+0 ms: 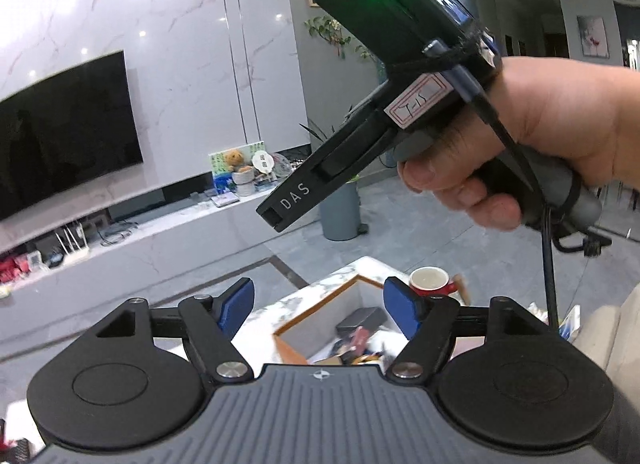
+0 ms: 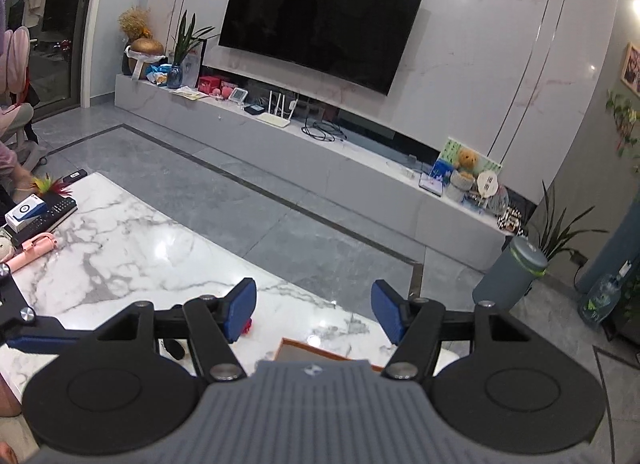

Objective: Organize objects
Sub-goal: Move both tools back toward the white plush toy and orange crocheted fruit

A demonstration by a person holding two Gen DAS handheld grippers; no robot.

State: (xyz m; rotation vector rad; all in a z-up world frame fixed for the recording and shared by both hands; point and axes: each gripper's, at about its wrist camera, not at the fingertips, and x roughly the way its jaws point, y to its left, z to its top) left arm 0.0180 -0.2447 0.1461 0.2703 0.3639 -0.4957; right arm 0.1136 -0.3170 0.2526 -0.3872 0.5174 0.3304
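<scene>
The left gripper (image 1: 318, 302) fills the near edge of its view, its blue pads (image 1: 402, 306) spread wide with nothing between them. Below them sits an open box (image 1: 320, 324) with an orange rim on the marble table (image 1: 296, 300), holding a jumble of small items too blurred to name. A red-and-white cup (image 1: 432, 282) stands just beside the box's far edge. Above, a hand (image 1: 532, 144) holds the right gripper (image 2: 314, 306) in the air; its jaws stand partly apart and empty. Books (image 2: 44, 216) and a pink item (image 2: 32, 250) lie at the table's far left end.
</scene>
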